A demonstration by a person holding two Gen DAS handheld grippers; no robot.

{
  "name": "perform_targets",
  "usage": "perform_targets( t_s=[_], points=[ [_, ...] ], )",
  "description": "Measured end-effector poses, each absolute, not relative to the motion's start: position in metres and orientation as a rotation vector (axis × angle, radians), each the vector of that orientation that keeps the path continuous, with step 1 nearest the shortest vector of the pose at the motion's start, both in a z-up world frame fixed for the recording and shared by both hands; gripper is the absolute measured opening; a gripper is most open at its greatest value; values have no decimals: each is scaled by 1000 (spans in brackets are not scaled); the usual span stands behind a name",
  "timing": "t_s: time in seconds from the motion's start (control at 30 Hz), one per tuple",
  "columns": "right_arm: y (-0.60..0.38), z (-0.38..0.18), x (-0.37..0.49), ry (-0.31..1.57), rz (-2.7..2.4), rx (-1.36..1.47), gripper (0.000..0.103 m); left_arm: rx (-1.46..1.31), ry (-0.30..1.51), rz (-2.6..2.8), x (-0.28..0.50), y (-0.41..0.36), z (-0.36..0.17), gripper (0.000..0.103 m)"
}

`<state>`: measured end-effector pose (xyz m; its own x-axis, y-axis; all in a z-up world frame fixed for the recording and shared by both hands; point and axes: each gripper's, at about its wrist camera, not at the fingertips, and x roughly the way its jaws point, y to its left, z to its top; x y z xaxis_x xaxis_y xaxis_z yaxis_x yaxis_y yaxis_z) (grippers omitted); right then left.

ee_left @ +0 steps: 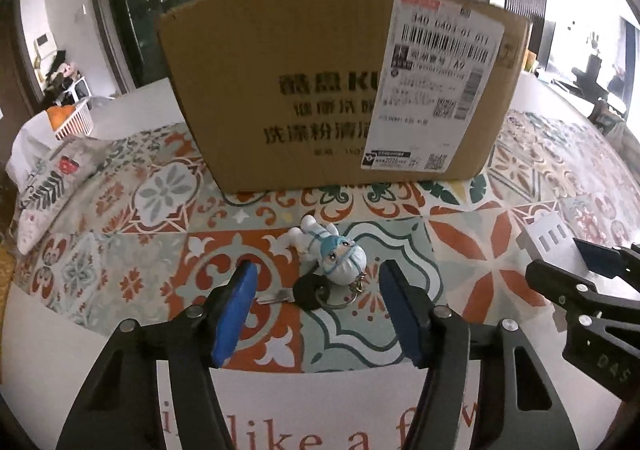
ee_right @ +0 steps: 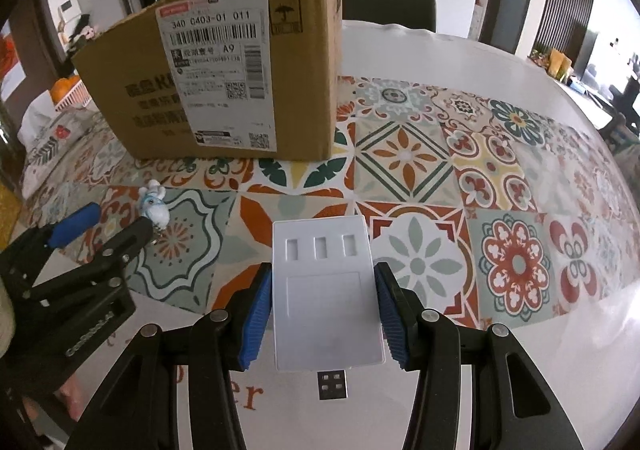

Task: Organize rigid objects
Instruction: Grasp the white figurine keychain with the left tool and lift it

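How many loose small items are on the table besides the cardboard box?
2. A figurine keychain with a key lies on the patterned mat between the left gripper's fingers. A white USB hub is clamped in the right gripper. Others may be hidden behind the cardboard box.

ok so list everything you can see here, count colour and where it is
cardboard box: 1, brown with white shipping label, standing at back of table
patterned mat: 1, orange, teal and cream tiles, covering table
keychain figure: 1, white and pale blue, lying on mat before box
key: 1, black head, silver blade, ringed to figure
usb hub: 1, white, in right gripper
left gripper: 1, black, blue pads, either side of key
right gripper: 1, black, blue pads, clamping hub
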<state>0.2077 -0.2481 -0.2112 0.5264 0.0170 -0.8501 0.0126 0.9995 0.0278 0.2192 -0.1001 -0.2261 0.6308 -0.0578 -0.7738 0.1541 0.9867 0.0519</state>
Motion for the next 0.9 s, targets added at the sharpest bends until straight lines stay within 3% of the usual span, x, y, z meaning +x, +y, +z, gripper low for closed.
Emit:
perform_targets(
  t_s=[0.3, 0.37, 0.43, 0.6, 0.9],
  points=[
    [-248, -214, 214, 1025, -2, 5, 50, 116, 891, -97, 238, -111, -234, 59],
    [-249, -214, 216, 1027, -8, 9, 50, 114, 905, -97, 241, -113, -237, 56],
    [-249, -215, 219, 1028, -6, 15, 50, 108, 930, -104, 245, -113, -242, 47],
    [-244, -216, 221, 1026, 1, 21, 50, 94, 939, -145, 252, -104, -246, 39],
    [-232, -219, 216, 1023, 32, 37, 50, 78, 918, -248, 248, -80, -241, 38]
  ],
)
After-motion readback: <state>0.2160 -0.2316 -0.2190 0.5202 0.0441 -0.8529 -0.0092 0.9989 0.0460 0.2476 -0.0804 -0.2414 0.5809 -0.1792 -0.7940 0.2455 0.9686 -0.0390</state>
